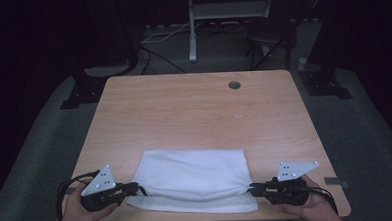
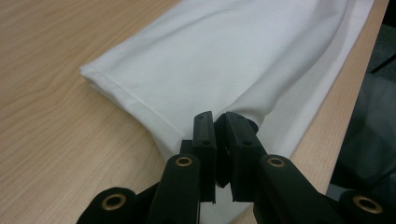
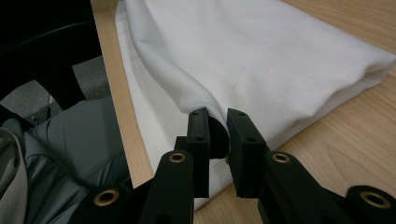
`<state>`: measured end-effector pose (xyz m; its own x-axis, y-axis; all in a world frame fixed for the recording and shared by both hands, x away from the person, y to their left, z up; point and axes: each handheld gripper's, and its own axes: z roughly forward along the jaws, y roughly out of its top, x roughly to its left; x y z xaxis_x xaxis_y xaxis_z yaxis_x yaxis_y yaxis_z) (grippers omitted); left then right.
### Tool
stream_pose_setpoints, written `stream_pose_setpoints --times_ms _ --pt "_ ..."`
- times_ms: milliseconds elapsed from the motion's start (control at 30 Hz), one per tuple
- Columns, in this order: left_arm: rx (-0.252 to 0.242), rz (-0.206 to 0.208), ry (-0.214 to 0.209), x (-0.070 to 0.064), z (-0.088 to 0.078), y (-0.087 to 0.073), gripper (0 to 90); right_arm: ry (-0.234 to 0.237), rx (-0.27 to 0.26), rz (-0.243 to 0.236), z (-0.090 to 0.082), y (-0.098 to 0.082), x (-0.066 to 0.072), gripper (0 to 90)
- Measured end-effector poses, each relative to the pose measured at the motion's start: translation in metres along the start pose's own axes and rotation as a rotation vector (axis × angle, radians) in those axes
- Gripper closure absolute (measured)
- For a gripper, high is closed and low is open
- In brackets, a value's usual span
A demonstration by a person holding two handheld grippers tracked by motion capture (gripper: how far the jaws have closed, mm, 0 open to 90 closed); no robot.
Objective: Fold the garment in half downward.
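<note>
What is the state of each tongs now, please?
Left tongs: closed, holding the white cloth at its left near corner.
Right tongs: closed, holding the same cloth at its right near corner.

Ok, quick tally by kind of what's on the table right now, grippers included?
White cloth, folded: 1
Grippers, each pinching a near corner of the cloth: 2 (left gripper, right gripper)
Cable hole in the table: 1
Total: 4
</note>
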<state>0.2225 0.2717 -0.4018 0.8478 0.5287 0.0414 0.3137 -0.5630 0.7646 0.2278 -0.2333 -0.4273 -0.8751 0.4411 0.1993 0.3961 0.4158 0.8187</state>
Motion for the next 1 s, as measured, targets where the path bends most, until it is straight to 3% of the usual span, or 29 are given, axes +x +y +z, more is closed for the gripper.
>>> stream_pose_setpoints --times_ms 467,1000 --pt "0.03 0.04 0.003 -0.007 0.0 -0.004 83.4 0.005 0.018 -0.011 0.001 -0.004 0.004 79.7" --pt "0.052 0.04 -0.023 -0.012 0.002 -0.012 83.3 0.007 0.047 -0.016 0.005 -0.015 0.009 79.1"
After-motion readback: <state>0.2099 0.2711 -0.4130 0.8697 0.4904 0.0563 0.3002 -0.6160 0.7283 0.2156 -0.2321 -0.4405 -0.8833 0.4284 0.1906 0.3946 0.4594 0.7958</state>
